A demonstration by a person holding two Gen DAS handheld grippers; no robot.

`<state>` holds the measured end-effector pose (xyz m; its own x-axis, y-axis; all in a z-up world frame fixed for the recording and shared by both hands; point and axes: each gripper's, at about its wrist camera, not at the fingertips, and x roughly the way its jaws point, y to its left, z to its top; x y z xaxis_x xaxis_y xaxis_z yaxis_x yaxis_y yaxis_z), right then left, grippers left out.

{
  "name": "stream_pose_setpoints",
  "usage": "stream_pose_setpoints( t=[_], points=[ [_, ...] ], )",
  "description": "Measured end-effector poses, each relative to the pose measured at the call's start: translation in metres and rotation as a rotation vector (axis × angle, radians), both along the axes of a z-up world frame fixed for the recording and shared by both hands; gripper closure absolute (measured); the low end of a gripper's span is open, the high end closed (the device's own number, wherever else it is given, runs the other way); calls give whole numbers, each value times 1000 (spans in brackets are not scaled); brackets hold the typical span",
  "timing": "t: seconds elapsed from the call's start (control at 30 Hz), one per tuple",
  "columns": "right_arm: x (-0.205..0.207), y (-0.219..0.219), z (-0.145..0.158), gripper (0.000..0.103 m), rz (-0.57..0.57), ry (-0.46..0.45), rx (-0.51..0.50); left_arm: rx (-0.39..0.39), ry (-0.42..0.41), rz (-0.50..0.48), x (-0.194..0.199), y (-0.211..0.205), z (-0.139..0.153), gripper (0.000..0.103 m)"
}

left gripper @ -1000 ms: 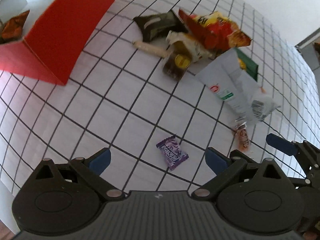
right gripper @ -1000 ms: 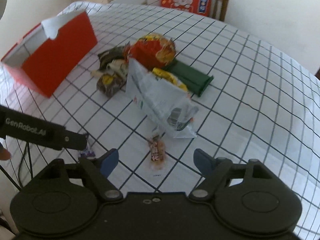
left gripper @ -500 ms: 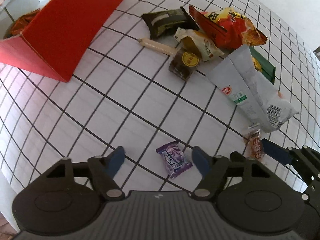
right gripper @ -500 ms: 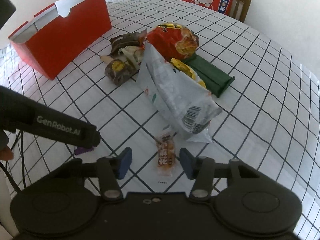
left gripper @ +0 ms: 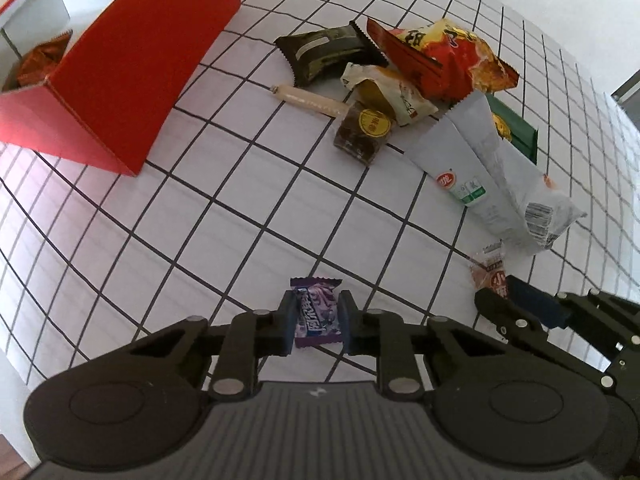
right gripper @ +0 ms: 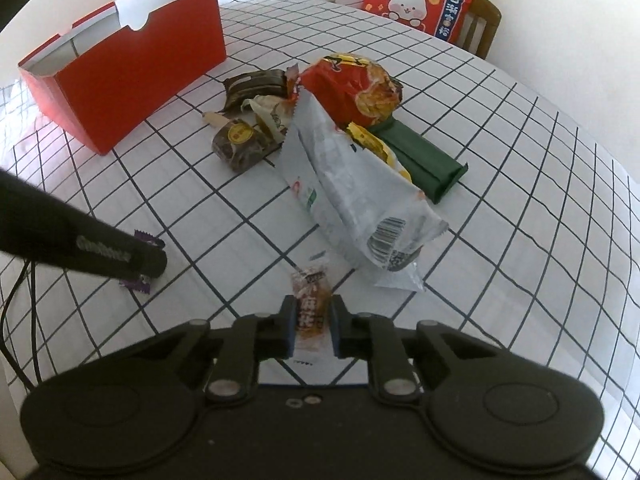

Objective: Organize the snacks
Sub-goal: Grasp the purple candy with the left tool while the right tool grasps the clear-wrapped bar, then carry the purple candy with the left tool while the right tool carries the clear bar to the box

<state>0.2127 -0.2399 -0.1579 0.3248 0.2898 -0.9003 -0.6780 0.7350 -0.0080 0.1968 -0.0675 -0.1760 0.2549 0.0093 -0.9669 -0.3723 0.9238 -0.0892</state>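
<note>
From wide open a second before, my left gripper [left gripper: 314,321] was closing on the purple candy [left gripper: 317,312], and my right gripper [right gripper: 312,328] had pinched the orange snack [right gripper: 311,312]. Both lay well short of the red box [right gripper: 132,68], ready, I judged, for lifting.

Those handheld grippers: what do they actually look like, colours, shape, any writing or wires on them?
Both are matte black plastic. The left gripper and right gripper each have two round discs at the base, hinged linkage bars with silver rivets, and dark blue pads on the jaws. The right wrist view shows the left one's side bearing white lettering, blurred but apparently "GenRobot.AI", and a thin black cable.
</note>
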Motion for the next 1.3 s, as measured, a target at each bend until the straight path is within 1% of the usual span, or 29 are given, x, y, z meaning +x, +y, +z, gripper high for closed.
stream_pose_setpoints(
  t=[0.1,0.23,0.53,0.67,0.87,0.97,1.1,1.3],
  points=[
    [1,-5,5,88,-44,29,37,-41,-5,-2,-3,10,-1,83],
    [-1,-10,14,88,-101,58,83,-71,-9,-16,-6,20,2,84],
    [-17,-1,47,88,-150,66,155,-88,-45,-81,-15,36,26,84],
    [-24,10,63,88,-154,61,176,-73,-80,-105,-24,47,45,84],
    [-32,34,82,88,-159,45,206,-20,-143,-115,-36,72,73,84],
    [-36,49,91,88,-157,38,220,-12,-165,-118,-40,86,84,84],
    [-40,68,103,88,-150,26,246,13,-202,-104,-45,107,98,84],
    [-45,102,119,88,-127,-4,277,23,-249,-89,-54,138,115,84]
  ],
)
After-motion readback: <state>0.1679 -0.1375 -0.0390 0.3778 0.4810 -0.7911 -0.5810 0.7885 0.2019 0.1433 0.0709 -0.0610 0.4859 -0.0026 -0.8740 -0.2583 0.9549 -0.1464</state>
